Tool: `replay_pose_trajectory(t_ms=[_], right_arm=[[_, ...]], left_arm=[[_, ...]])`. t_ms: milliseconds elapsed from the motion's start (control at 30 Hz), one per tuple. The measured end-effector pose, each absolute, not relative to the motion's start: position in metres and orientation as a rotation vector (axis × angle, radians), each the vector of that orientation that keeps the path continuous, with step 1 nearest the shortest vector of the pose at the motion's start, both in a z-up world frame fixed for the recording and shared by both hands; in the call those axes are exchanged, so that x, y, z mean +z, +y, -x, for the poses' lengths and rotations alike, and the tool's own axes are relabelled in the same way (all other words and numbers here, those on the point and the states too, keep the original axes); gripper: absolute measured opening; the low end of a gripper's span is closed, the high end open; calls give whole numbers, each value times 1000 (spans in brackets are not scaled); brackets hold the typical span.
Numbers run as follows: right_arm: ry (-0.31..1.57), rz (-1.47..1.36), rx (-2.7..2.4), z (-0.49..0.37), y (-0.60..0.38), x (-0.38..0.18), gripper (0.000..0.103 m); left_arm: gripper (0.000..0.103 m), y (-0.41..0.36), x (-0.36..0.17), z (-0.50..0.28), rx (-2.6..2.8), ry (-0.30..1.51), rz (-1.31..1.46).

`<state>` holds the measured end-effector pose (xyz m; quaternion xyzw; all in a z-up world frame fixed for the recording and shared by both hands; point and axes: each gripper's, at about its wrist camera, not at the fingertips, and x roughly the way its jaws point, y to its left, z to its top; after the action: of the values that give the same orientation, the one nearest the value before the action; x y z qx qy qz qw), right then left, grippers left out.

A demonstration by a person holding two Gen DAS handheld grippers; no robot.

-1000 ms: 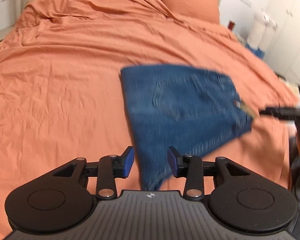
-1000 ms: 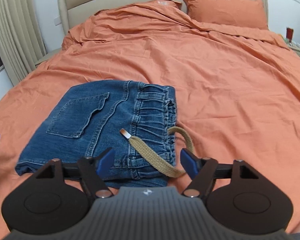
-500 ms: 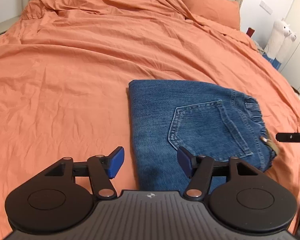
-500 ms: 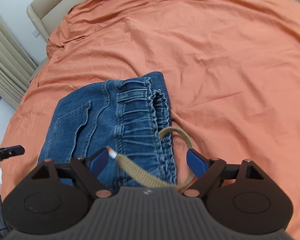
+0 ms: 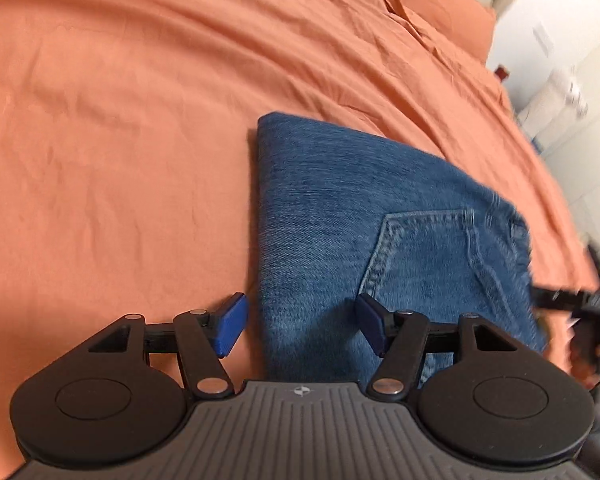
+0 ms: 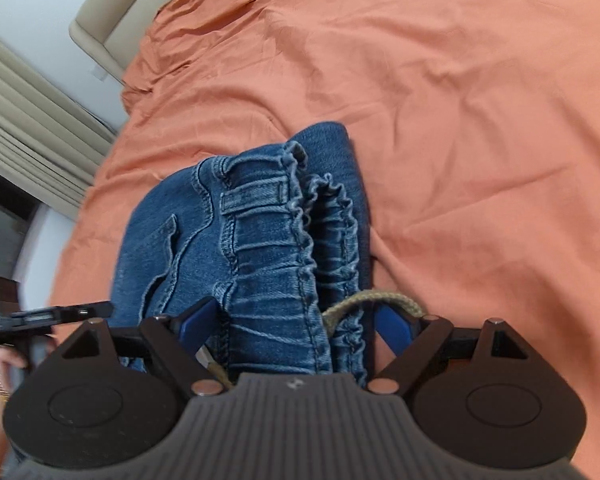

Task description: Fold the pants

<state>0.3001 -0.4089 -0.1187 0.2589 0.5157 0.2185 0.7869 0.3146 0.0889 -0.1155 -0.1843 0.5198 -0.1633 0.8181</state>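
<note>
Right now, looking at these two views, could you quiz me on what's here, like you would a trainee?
1. True or false: the left gripper is shut on the jeans.
2. What does the right gripper straddle? A) a pillow B) the elastic waistband C) a curtain
3. Fill in: a tan ___ loops out beside the waistband.

Key:
1. False; its jaws stand open over the folded edge.
2. B
3. drawstring, lying on the orange bedcover.
</note>
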Motion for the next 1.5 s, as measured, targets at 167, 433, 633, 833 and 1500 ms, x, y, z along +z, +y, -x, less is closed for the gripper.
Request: replay_pose_trajectory(t_ms=[167, 433, 633, 833, 1500], right_arm=[[1120, -686, 547, -306, -418, -138, 81], [1071, -635, 600, -301, -414, -128, 45], [1044, -481, 562, -295, -395, -87, 31], [1007, -375, 552, -281, -376, -40, 25], [897, -421, 750, -239, -229, 30, 24]], left_arm=[[66, 106, -134, -324, -414, 1108, 574], [21, 102, -126, -320, -410, 1076, 557], [8, 85, -97, -310, -346, 1029, 435], [6, 79, -58, -291, -336, 970, 384], [6, 187, 72, -226, -159, 863, 213]])
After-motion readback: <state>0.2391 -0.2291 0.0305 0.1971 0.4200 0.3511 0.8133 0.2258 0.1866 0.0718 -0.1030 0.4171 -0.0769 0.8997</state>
